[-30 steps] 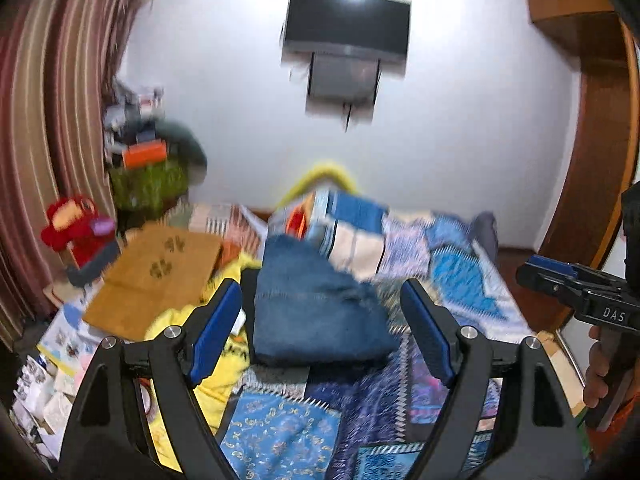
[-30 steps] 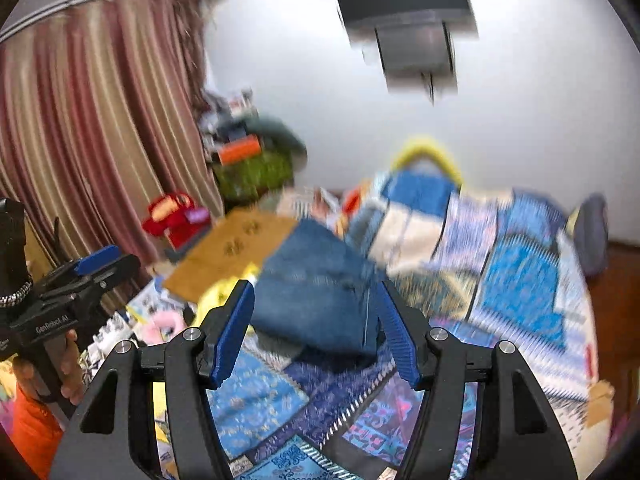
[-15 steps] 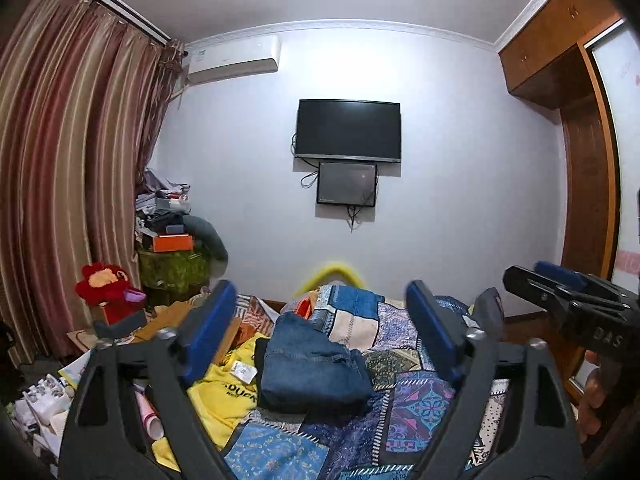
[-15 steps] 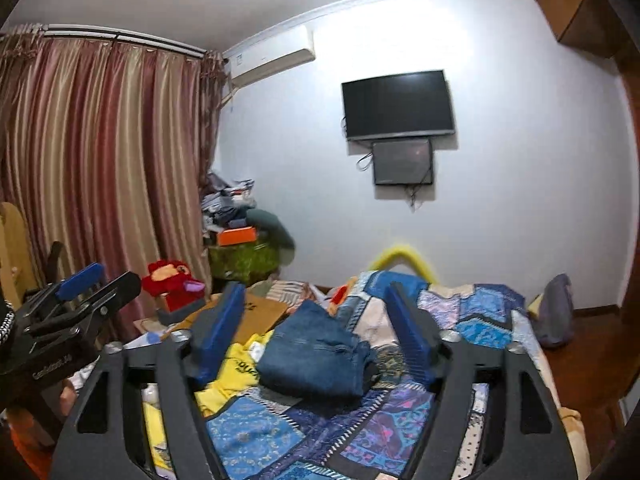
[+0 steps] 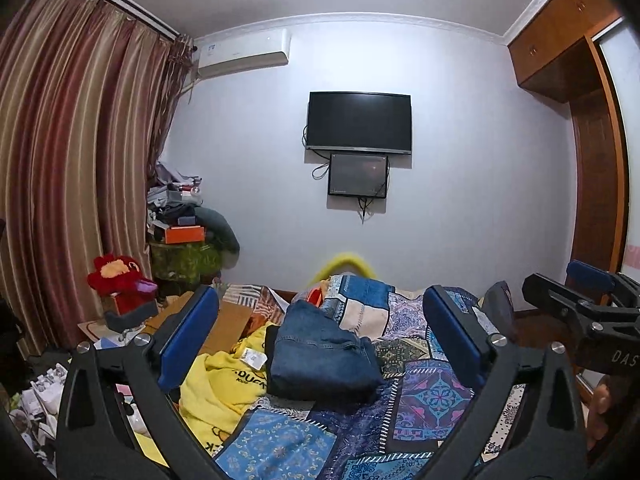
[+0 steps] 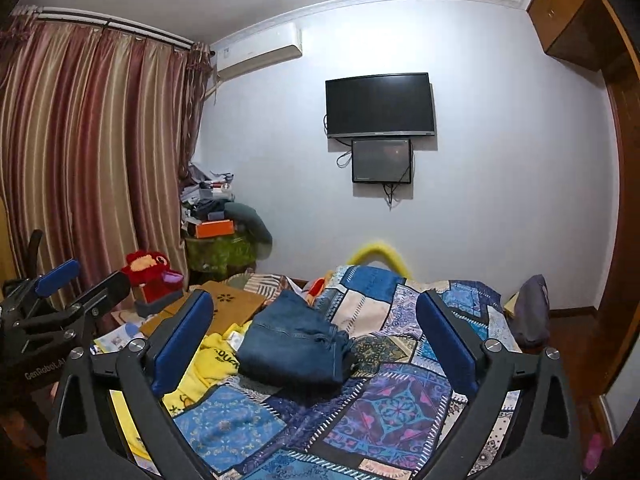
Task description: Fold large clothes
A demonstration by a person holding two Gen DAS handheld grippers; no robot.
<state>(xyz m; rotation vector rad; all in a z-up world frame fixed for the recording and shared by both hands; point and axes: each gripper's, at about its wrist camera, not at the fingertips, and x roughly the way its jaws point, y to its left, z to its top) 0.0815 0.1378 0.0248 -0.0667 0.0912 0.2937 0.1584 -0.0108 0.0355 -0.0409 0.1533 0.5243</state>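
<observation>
While both claws hang wide apart and hold nothing, the jeans (image 5: 320, 354) lie folded into a compact stack on the bed (image 5: 432, 396), on its patchwork quilt. From the left claw (image 5: 318, 338) the stack sits near the centre, a little toward 6 o'clock; from the right claw (image 6: 314, 338) it lies toward 7 o'clock. Neither claw touches the cloth, and both are held well above the bed, pointing at the far wall and its television (image 5: 359, 124).

Judging by the neat stack, that piece looks finished. At about 8 o'clock of the jeans, touching their edge, a yellow shirt (image 5: 224, 384) lies rumpled with its label showing, so it seems to be what is left to do. It would need to be spread flat on the quilt before any fold. Whether more clothes wait in the clutter (image 5: 180, 216) by the curtain (image 5: 72, 184) I cannot tell.
</observation>
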